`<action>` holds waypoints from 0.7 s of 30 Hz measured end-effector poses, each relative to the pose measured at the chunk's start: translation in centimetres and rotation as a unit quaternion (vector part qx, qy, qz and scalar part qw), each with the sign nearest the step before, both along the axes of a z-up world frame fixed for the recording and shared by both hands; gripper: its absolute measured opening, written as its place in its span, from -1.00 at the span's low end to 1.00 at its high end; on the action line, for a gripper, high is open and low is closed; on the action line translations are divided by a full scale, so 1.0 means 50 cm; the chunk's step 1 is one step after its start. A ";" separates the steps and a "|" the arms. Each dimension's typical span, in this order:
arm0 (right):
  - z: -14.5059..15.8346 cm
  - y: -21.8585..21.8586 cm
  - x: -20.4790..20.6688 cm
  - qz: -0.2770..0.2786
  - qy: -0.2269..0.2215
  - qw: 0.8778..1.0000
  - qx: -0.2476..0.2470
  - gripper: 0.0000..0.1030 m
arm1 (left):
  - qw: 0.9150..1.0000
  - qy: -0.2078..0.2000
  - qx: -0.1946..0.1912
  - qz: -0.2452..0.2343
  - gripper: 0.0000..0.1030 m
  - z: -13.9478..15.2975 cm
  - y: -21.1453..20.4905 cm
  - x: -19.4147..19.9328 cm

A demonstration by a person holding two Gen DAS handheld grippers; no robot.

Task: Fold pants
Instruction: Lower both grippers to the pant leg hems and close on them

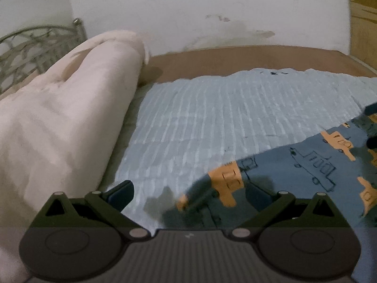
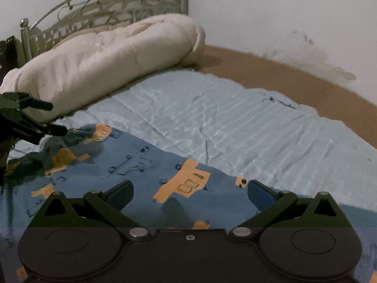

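Lying on the bed's pale blue quilt (image 2: 235, 118): blue truck-print pants (image 2: 146, 165), mostly spread, one end bunched. Left tool (image 1: 188, 194) and right tool (image 2: 189, 194) both spread wide, gripping nothing. Folding apparently barely begun; folds remain.

A stained white wall (image 2: 271, 18) backs a bed with ornate metal headboard (image 2: 99, 7), rolled cream duvet (image 2: 106, 56) and pale-blue quilted cover (image 2: 223, 122).

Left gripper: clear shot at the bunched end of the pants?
Probably yes. The left gripper is open, the rumpled pants edge sits right between its fingers, and only the flat blue bedspread lies around it.
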State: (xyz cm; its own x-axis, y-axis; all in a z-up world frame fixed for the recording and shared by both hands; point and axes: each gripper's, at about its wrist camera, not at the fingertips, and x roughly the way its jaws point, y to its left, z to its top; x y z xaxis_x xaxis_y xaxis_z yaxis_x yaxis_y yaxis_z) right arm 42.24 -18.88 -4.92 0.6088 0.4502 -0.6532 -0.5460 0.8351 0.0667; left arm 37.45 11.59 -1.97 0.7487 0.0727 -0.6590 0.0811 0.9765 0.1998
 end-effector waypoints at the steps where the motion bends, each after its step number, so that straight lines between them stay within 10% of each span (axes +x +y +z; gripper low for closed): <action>1: -0.005 0.001 0.020 0.010 0.005 1.000 -0.006 0.99 | 1.000 -0.005 0.002 -0.013 0.99 -0.002 0.007 0.011; 16: -0.072 0.002 0.186 0.068 0.085 0.992 -0.063 0.78 | 0.986 0.108 -0.103 -0.079 0.97 -0.061 0.066 0.174; 21: -0.084 0.000 0.198 0.078 0.090 0.990 -0.073 0.80 | 0.977 0.154 -0.109 -0.095 0.23 -0.084 0.062 0.182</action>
